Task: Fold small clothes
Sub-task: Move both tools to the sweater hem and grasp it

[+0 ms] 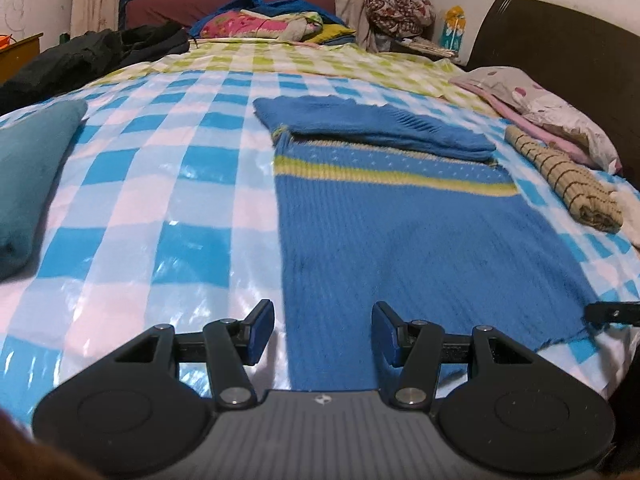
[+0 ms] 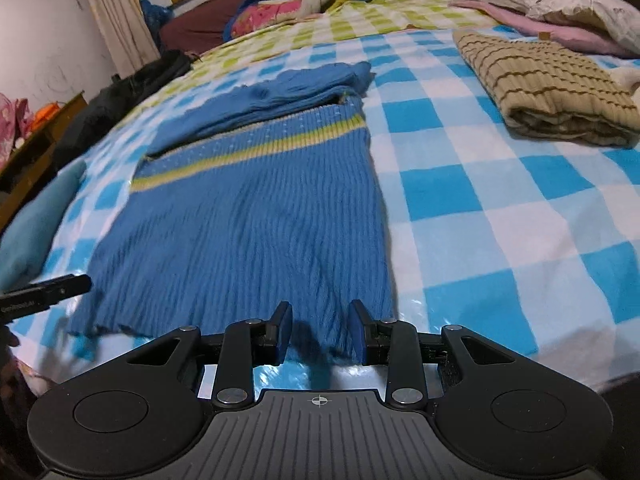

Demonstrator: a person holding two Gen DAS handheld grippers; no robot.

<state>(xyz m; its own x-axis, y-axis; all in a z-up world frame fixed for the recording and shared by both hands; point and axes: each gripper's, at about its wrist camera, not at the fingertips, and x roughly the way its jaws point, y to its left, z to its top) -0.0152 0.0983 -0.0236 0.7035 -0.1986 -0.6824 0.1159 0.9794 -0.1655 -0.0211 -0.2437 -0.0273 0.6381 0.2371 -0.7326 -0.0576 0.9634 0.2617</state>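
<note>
Blue sweater [image 1: 400, 232] lies lengthwise away from tongs, hem nearest

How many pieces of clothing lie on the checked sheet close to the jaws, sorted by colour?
Blue with a yellow-green stripe: 1, the blue sweater, spread flat with its top folded over.
Tan with dark stripes: 1, the tan folded sweater.
Teal: 1, the teal folded piece.
Total: 3.

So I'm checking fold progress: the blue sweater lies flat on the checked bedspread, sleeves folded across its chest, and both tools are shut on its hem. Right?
Not quite. The blue sweater does lie on the checked bedspread with sleeves folded across, but both tools are open at the hem, gripping nothing: the left tool in the left wrist view, the right tool in the right wrist view.
</note>
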